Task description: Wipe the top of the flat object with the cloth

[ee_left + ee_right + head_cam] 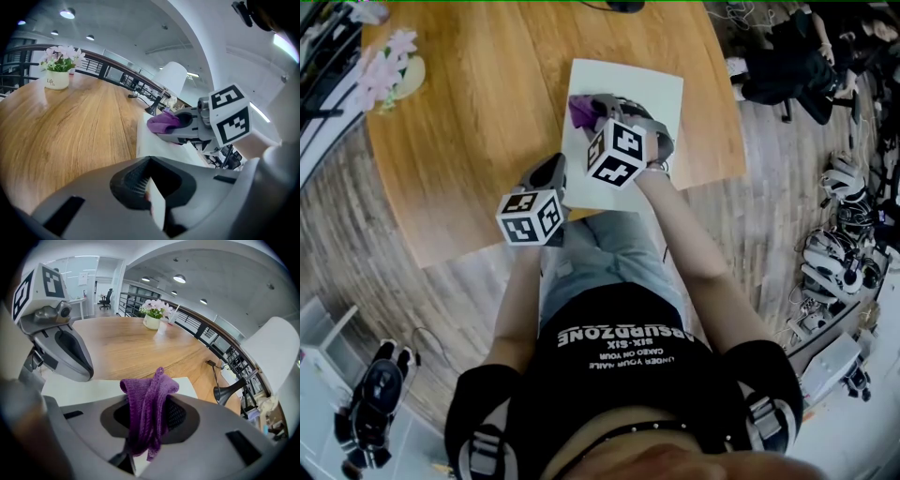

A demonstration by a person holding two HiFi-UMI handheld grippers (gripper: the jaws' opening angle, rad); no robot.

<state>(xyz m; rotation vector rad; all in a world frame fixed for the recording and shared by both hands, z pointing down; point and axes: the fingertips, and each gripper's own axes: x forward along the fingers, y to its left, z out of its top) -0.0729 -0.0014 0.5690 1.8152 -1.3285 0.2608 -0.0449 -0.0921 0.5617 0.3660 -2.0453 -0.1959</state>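
On the wooden table [487, 141], close to its near edge, lies a flat white board [661, 89]. My right gripper [592, 109] is over the board's far left part, jaws pinching a bunched purple cloth [147, 413] that droops between them. I cannot tell whether the cloth touches the surface. My left gripper [557, 174] has its jaws pressed onto the board's near left edge, pinning it. To wipe well, I judge I should hold that edge firmly, lower the cloth until it spreads on the surface, and sweep in overlapping passes toward the far right corner, pressing lightly so the board neither skids nor lifts.
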